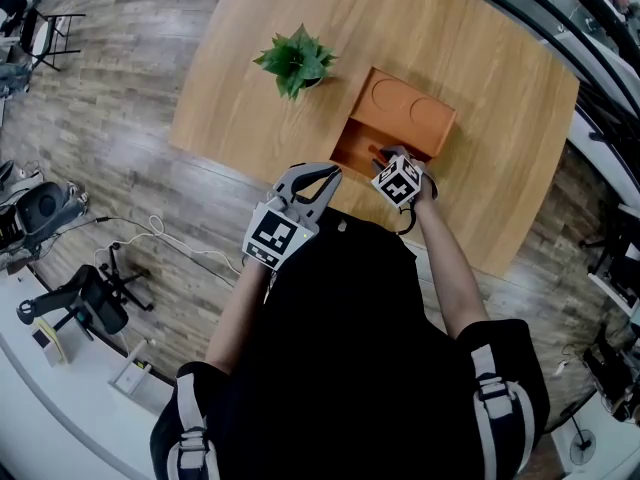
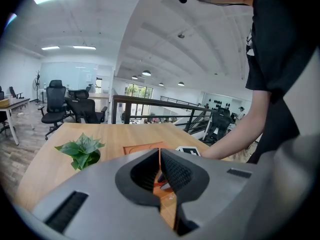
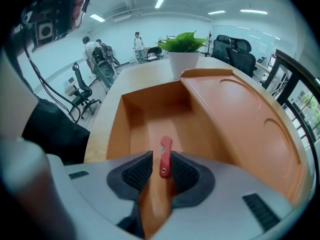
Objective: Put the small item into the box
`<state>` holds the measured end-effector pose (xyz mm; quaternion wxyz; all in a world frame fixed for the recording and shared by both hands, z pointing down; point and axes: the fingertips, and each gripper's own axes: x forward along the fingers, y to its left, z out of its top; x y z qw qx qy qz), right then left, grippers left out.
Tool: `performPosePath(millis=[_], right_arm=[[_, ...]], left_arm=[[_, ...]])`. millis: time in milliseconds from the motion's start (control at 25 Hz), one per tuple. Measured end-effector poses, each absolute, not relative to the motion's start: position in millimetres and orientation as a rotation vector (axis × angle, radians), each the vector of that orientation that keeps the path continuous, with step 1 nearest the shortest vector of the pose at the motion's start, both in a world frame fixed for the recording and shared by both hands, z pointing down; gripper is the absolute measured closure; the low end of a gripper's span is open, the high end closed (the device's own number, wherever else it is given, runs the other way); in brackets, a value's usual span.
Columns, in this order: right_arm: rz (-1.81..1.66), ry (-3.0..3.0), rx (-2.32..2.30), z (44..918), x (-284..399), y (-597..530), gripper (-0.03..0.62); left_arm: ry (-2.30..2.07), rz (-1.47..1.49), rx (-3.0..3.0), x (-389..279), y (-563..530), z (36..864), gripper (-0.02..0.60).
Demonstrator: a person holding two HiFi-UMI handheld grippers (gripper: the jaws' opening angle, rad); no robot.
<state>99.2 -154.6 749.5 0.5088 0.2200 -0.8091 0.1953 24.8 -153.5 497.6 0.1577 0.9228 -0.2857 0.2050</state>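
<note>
An orange box [image 1: 400, 118] lies on the wooden table [image 1: 480, 58], its open compartment [image 3: 165, 114] facing me. My right gripper [image 3: 161, 171] hovers over the near end of that compartment, seen in the head view as the right gripper [image 1: 385, 158]. A small red item [image 3: 165, 156] stands between its pads, leaning on the right pad with a gap on the left side. The jaws are open. My left gripper [image 1: 320, 173] hangs just off the table's near edge, left of the box, shut on nothing; the left gripper [image 2: 160, 169] looks toward the box [image 2: 145, 148].
A potted green plant [image 1: 296, 61] stands left of the box, also seen as the plant [image 3: 184, 49] beyond the box's far end. The box's lid part [image 3: 250, 119] has two round recesses. Office chairs and railings surround the table.
</note>
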Motion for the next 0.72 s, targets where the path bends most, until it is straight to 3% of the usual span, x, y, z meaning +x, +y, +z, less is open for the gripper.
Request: performPosePath(millis=[720], right_arm=[[0.425,-2.023,0.676,715.6,115.9,-148.3,0.483]], left_arm=[[-0.799,0.583,2.677,33.4,-150.6,491.4,0.554]])
